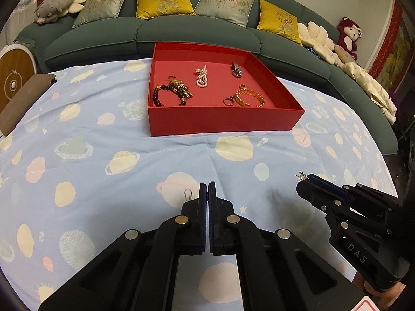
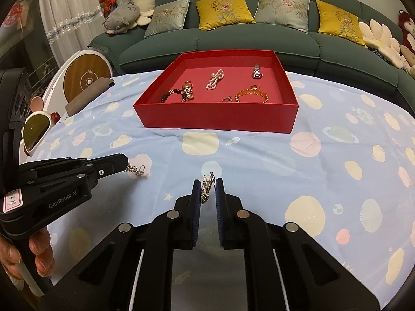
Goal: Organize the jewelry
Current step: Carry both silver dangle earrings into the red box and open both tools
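A red tray [image 1: 223, 119] [image 2: 215, 119] stands on the planet-print cloth and holds a pearl piece [image 1: 201, 77], a dark bead bracelet [image 1: 158, 96], a gold watch [image 1: 181, 86], a gold bangle [image 1: 250, 98], a ring [image 1: 228, 101] and a silver watch [image 1: 236, 69]. My left gripper [image 1: 208, 185] is shut on a silver earring [image 2: 135, 169], whose hook [image 1: 188, 194] shows beside the fingers. My right gripper [image 2: 208, 181] is nearly shut on a second silver earring [image 2: 206, 188]; its tip [image 1: 302, 176] sticks out in the left wrist view.
A green sofa [image 1: 197, 33] with yellow and grey cushions runs behind the table. A round wooden-faced device [image 2: 87, 77] and sunglasses [image 2: 35, 129] sit at the left. A brown cover [image 1: 23, 98] lies on the table's left edge.
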